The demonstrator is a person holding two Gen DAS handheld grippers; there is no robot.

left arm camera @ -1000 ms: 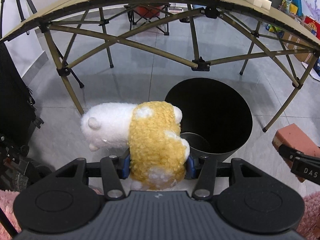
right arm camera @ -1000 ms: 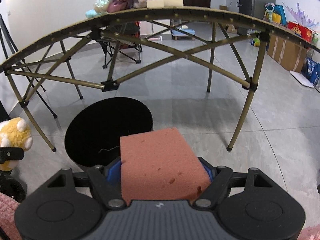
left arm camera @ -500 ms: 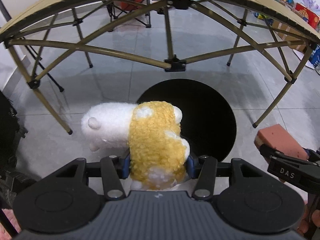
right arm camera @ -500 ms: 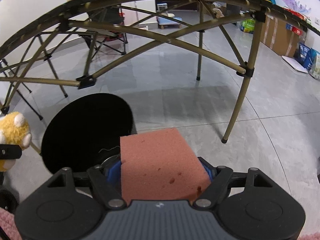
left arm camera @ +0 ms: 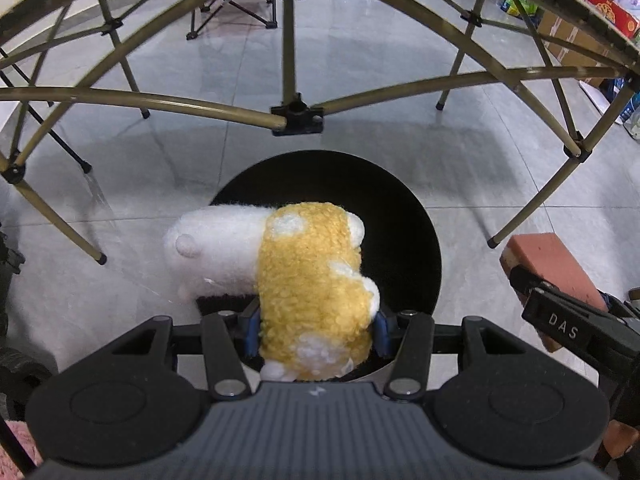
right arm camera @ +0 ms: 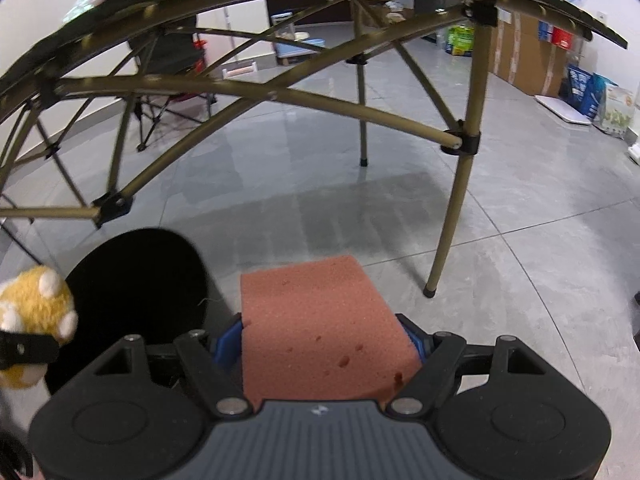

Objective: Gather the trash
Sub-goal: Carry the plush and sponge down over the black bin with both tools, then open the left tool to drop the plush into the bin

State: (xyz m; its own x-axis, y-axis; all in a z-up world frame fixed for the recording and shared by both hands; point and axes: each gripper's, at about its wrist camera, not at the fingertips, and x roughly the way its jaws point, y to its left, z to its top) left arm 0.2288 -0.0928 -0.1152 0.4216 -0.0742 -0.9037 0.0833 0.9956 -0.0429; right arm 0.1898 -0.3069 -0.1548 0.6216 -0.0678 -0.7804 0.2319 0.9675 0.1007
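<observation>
My left gripper is shut on a yellow and white plush toy and holds it over the near rim of a round black trash bin on the floor. My right gripper is shut on a pink sponge block and holds it just right of the bin, above the floor. The sponge and right gripper also show at the right edge of the left wrist view. The plush toy shows at the left edge of the right wrist view.
A folding camp table's olive frame arches over the bin, with legs standing to the right. A folding chair and cardboard boxes stand farther back on the grey tiled floor.
Both grippers have moved forward and down toward the bin. The plush toy now hangs over the bin's opening. The table top has risen out of view.
</observation>
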